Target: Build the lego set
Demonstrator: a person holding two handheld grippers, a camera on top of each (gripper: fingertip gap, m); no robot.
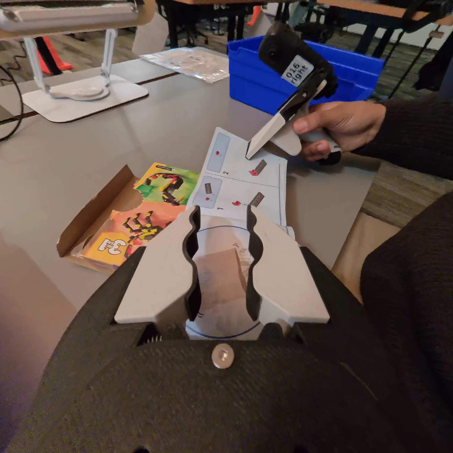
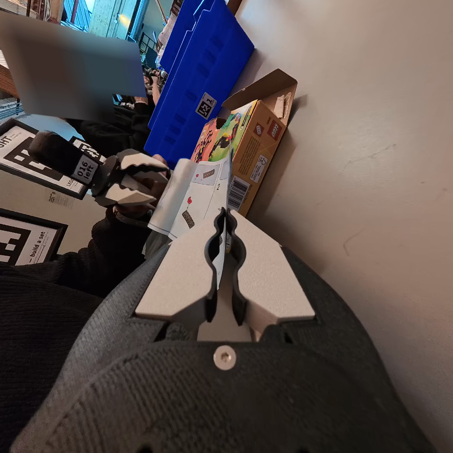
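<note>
A white instruction booklet (image 1: 242,181) lies open over the grey table, partly on the opened lego box (image 1: 127,220). My right gripper (image 1: 248,153) is shut on the far edge of a booklet page and holds it up; in the right wrist view the page (image 2: 193,196) runs between my closed fingers (image 2: 225,213). My left gripper (image 1: 223,208) is open and empty, hovering just above the near part of the booklet. It also shows in the right wrist view (image 2: 157,186), open, next to the booklet. The box (image 2: 247,147) lies behind the page. No loose bricks are in view.
A blue plastic bin (image 1: 282,78) stands at the back right of the table and shows in the right wrist view (image 2: 196,81). A clear plastic bag (image 1: 188,62) lies at the back. A white stand (image 1: 81,95) sits at the back left. A person's dark sleeve (image 1: 416,132) is at the right. My right fingertips sit around 12 cm from my left ones.
</note>
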